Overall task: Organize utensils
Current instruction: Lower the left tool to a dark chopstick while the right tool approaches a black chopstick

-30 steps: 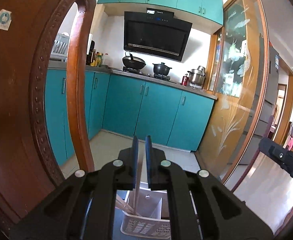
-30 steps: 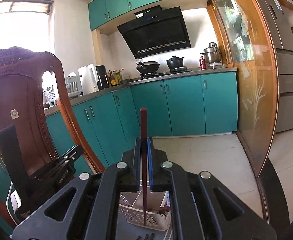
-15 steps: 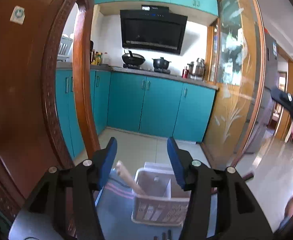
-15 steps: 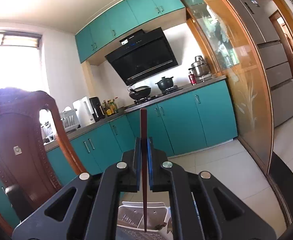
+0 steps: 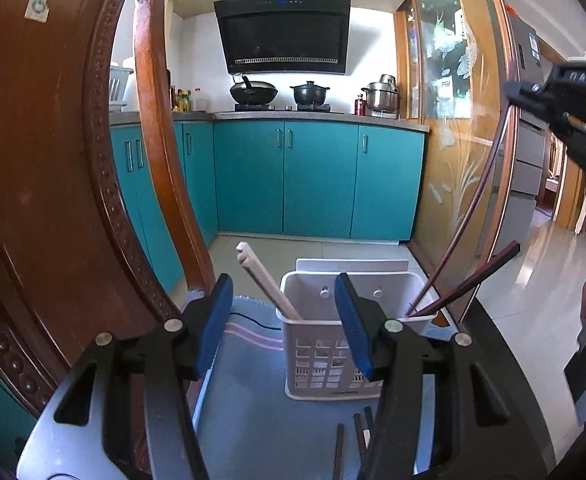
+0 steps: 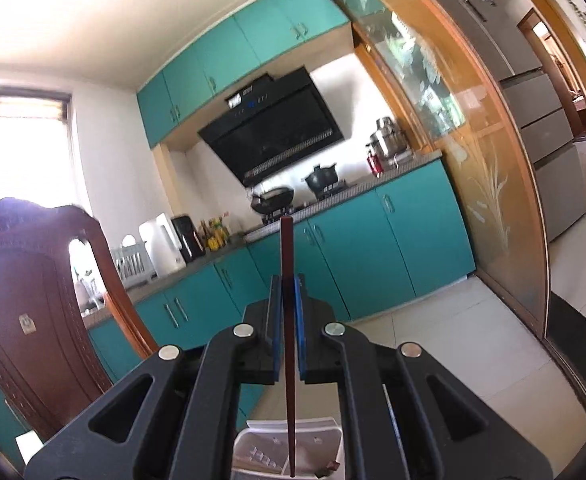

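Observation:
A white slotted utensil basket (image 5: 321,360) stands on the blue-grey mat (image 5: 253,420). A pale wooden chopstick pair (image 5: 267,282) leans in its left part and a dark chopstick (image 5: 469,282) leans in its right part. My left gripper (image 5: 285,320) is open and empty just in front of the basket. My right gripper (image 6: 287,308) is shut on a dark red chopstick (image 6: 287,320), held upright above the basket (image 6: 261,448). The same gripper shows at upper right in the left wrist view (image 5: 565,116), with its chopstick (image 5: 469,216) reaching down into the basket's right corner.
Several dark chopsticks (image 5: 359,428) lie on the mat in front of the basket. A carved wooden chair back (image 5: 53,200) stands close on the left. Teal kitchen cabinets (image 5: 313,184) and a glass sliding door (image 5: 453,140) are behind.
My left gripper opened and let the pale chopsticks go into the basket, then drew back. My right gripper rose and tilted up with the dark red chopstick still held.

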Demonstrator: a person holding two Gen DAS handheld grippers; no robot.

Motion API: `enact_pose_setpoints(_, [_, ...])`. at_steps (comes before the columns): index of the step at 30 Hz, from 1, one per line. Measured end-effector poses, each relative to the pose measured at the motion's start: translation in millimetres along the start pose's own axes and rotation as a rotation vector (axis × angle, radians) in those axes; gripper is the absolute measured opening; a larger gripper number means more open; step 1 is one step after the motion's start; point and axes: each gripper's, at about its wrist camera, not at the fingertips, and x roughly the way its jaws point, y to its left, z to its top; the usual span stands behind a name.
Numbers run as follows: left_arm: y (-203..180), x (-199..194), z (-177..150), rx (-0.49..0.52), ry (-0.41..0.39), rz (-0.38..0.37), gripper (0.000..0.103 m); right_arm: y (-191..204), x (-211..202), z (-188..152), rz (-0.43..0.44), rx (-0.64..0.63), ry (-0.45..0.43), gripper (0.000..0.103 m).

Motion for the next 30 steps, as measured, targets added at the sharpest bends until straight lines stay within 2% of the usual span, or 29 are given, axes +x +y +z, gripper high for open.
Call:
enact_pose_setpoints(3, [3.2, -0.2, -1.7, -0.012, 0.008, -0.002, 0.054, 3.1, 7.1, -5.9, -0.02, -0.043, 0.021, 0.007])
enact_pose_setpoints(7, [4.5, 0.3, -0.5, -0.014, 0.013, 0.003, 0.054, 6.5, 24.0, -22.9, -0.021, -0.091, 0.116, 0.007])
enact_pose_setpoints(12, [6.0, 0.3, -0.8, -0.011, 0.025, 0.002, 0.055, 15.3, 24.4, -38.3, -0.015, -0.176, 0.21, 0.007])
enact_pose_setpoints(16, [7.6, -0.2, -3.2, -0.005, 0.043, 0.001, 0.057, 17.9, 11.2, -45.3, -0.009, -0.223, 0.261, 0.01])
enact_pose_setpoints(18, [9.3, -0.3, -3.1, -0.008, 0.053, -0.003, 0.057, 18.0, -0.4, -47.8, -0.001, -0.25, 0.279, 0.016])
enact_pose_setpoints(20, [12.4, -1.1, -4.7, -0.017, 0.065, -0.01, 0.057, 18.3, -13.8, -51.5, 0.013, -0.28, 0.292, 0.017])
enact_pose_setpoints(22, [14.6, -2.6, -5.3, -0.021, 0.073, -0.011, 0.057, 15.0, -29.6, -61.0, 0.038, -0.29, 0.311, 0.019])
enact_pose_setpoints(24, [15.9, -4.7, -7.6, -0.018, 0.078, -0.006, 0.058, 7.6, -45.6, -83.7, 0.102, -0.286, 0.359, 0.021])
enact_pose_setpoints(25, [15.8, -5.9, -8.9, -0.016, 0.08, -0.005, 0.058, 4.8, -48.6, -95.9, 0.12, -0.289, 0.394, 0.022])
enact_pose_setpoints(26, [15.6, -6.3, -10.7, -0.014, 0.085, -0.005, 0.059, 0.4, -46.9, -116.6, 0.127, -0.291, 0.481, 0.026])
enact_pose_setpoints(30, [11.1, -4.3, -20.2, -0.005, 0.119, -0.003, 0.06, -23.3, -9.6, -200.2, 0.033, -0.246, 0.89, 0.026])
